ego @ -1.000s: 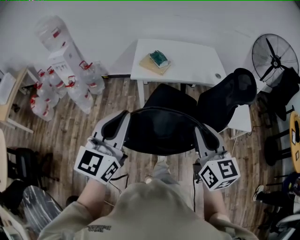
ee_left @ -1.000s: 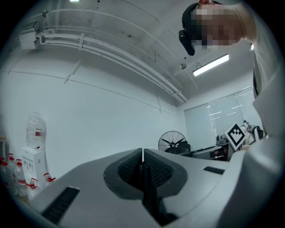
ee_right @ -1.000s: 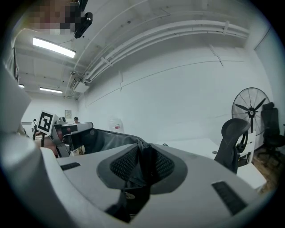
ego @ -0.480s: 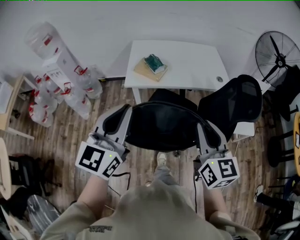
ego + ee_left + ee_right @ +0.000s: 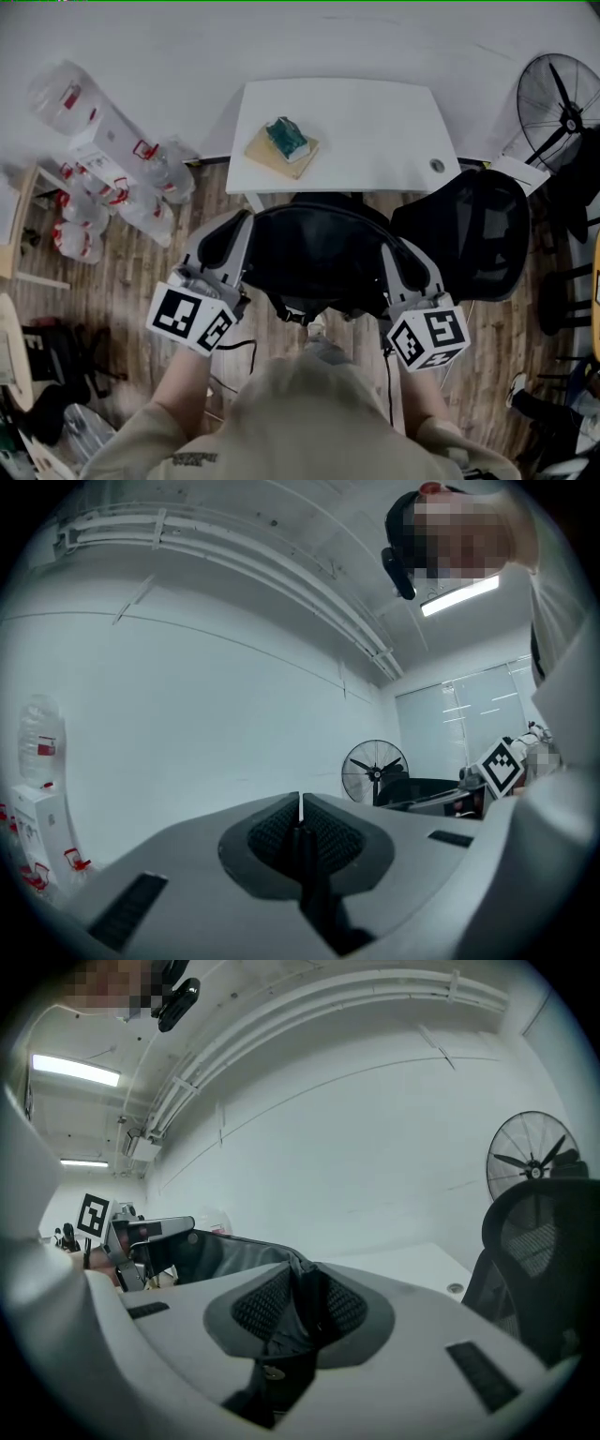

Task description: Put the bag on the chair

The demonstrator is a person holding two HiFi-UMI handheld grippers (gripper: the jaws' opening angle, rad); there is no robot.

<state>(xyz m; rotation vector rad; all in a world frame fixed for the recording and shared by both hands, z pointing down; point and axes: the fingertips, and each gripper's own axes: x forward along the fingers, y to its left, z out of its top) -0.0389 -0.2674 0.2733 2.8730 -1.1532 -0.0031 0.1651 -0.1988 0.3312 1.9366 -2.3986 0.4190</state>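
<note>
- Left gripper [image 5: 300, 834] has its ribbed pads pressed together on a thin dark edge of the bag [image 5: 319, 258].
- Right gripper [image 5: 300, 1302] is clamped on a thicker fold of the same black fabric.
- Pinched at opposite sides, the bag hangs stretched and roughly level between the two. This keeps its limp cloth spread wide, likely so that it can be set down flat.
- It is soft, matte and sagging at the middle, held in the air above the plank floor [image 5: 122, 272] and not yet on the seat.
- Just past its right side stands the chair [image 5: 478, 234], with a curved black mesh back. Its seat is mostly hidden beneath the bag.
- Behind the chair, a smooth white table [image 5: 375, 131] stands against the wall.
</note>
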